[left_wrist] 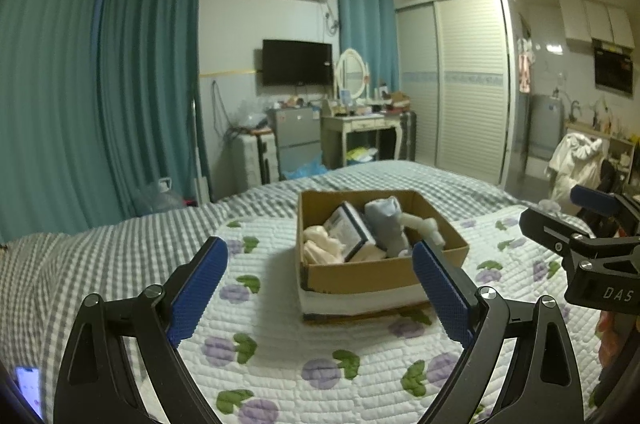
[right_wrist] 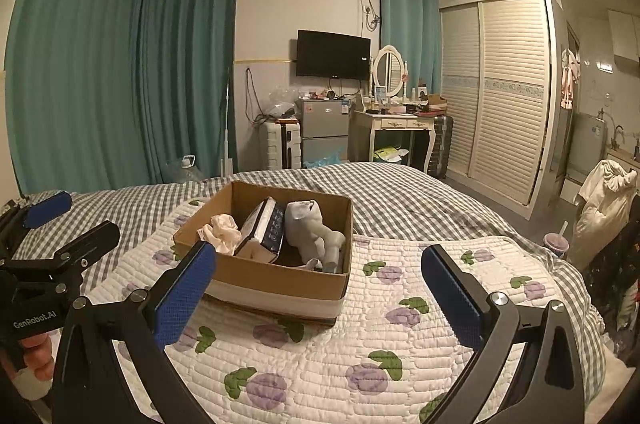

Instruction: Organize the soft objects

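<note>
An open cardboard box (left_wrist: 360,274) (right_wrist: 280,282) sits on a quilted floral pad on the bed. Inside lie a cream cloth (left_wrist: 322,244) (right_wrist: 220,230), a dark-edged tissue pack (left_wrist: 350,230) (right_wrist: 266,224) and a grey plush toy (left_wrist: 390,224) (right_wrist: 310,226). My left gripper (left_wrist: 320,282) is open and empty, just in front of the box. My right gripper (right_wrist: 318,286) is open and empty, in front of the box and to its right. Each gripper shows at the edge of the other's view.
The floral pad (left_wrist: 320,364) (right_wrist: 360,344) lies over a grey checked bedsheet (left_wrist: 100,248). A phone (left_wrist: 30,390) lies at the bed's left. A drink cup (right_wrist: 556,244) and draped clothes (right_wrist: 600,207) stand right of the bed. A dresser, fridge and wardrobe stand beyond.
</note>
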Tool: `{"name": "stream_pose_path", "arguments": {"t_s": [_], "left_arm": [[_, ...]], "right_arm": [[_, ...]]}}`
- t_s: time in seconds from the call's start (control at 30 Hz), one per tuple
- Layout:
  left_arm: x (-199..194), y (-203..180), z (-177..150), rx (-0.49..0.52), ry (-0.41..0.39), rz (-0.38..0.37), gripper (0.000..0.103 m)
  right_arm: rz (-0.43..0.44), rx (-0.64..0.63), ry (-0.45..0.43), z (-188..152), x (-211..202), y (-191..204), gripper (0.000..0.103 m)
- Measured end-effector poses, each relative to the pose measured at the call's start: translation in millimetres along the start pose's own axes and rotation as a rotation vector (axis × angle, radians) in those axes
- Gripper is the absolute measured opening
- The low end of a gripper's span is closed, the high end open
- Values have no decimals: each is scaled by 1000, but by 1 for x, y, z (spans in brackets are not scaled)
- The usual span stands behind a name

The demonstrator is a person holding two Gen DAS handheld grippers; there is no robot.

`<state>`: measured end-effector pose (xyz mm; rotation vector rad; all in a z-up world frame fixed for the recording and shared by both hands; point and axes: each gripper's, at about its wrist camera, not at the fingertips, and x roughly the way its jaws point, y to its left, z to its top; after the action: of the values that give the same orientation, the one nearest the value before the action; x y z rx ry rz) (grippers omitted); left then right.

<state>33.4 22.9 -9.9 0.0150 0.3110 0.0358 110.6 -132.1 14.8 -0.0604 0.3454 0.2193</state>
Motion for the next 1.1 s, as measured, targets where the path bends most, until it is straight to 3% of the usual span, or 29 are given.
{"name": "stream_pose_path", "arguments": {"t_s": [1.1], "left_arm": [[1,3,-1,-16,11,2,95]], "right_arm": [[-4,-1,15,-4,2,0,103]]}}
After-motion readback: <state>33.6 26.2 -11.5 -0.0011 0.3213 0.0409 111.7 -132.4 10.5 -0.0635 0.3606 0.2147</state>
